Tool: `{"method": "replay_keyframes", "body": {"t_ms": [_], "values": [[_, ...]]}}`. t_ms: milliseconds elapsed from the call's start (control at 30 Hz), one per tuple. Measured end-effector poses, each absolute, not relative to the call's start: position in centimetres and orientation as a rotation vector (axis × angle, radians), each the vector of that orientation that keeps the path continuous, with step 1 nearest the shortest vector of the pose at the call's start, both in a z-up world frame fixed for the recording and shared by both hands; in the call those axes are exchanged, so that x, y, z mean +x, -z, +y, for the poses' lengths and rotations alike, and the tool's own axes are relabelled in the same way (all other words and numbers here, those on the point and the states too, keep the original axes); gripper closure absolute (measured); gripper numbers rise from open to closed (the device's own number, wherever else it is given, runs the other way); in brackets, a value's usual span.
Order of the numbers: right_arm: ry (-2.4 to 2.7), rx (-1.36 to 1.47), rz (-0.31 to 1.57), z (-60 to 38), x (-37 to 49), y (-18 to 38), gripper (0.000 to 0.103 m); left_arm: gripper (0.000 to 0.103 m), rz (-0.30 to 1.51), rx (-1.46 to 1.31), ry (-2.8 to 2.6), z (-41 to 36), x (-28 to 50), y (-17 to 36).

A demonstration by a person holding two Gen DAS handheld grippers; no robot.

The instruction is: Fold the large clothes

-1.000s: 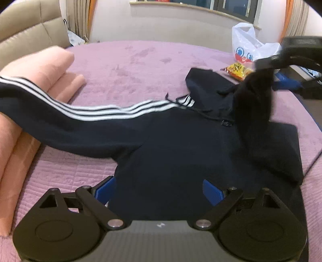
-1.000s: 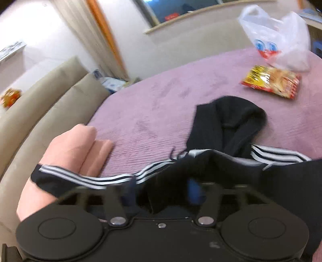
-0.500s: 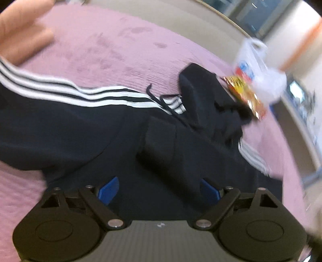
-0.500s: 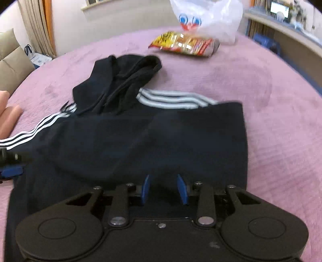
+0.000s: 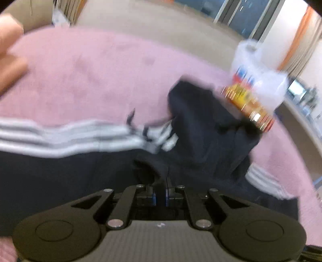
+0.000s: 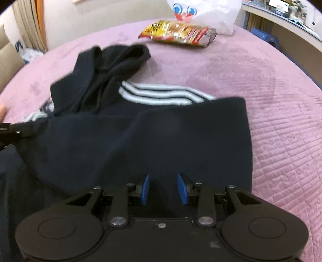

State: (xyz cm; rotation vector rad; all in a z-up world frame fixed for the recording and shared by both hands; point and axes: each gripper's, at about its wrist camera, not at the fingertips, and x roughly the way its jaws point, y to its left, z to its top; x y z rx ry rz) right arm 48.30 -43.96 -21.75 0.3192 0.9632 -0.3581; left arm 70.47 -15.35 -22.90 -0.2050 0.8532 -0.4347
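Pink bedspread (image 6: 281,121), one hoodie (image 6: 140,141), left jaws just pinched it, right jaws apart

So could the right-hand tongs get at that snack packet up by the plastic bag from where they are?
Probably yes. The right tongs stand open with nothing clamped, over the dark hoodie. The snack packet lies uncovered on the purple bedspread beyond the hood, so only a long reach over the garment remains.

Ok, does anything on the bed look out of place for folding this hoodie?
Yes: a snack packet and a plastic bag lie on the pink bedspread beyond the hoodie, whose hood is bunched.
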Motion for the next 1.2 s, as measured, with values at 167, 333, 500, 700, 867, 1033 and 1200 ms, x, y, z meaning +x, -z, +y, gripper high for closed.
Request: {"method": "replay_keyframes", "body": {"t_ms": [167, 333, 500, 700, 867, 1033, 1200], "values": [[0.390, 0.353, 0.882, -44.4, 48.5, 19.3, 0.062, 0.094, 0.735, -0.202, 0.313, -10.4, 70.3, 19.7], [0.442, 0.328, 0.973, -44.1, 50.6, 21.9, 0.061, 0.081, 0.964, -0.064, 0.198, -7.8, 72.6, 25.8], [0.421, 0.208, 1.030, -42.3, 52.2, 22.5, 0.061, 0.055, 0.809, -0.105, 0.143, -5.4, 70.0, 23.0], [0.281, 0.213, 0.926, -38.6, 52.1, 19.1, 0.061, 0.064, 0.717, -0.009, 0.325, -7.8, 67.8, 20.2], [0.238, 0.164, 1.024, -34.9, 53.7, 21.5, 0.061, 0.079, 0.908, 0.015, 0.355, -10.8, 69.9, 26.5], [0.263, 0.193, 1.106, -34.3, 53.7, 23.8, 0.061, 0.080, 0.855, -0.008, 0.341, -8.9, 68.2, 24.5], [0.237, 0.150, 1.010, -32.9, 52.4, 20.0, 0.061, 0.061, 0.736, -0.065, 0.179, -0.8, 64.6, 19.1]]}}
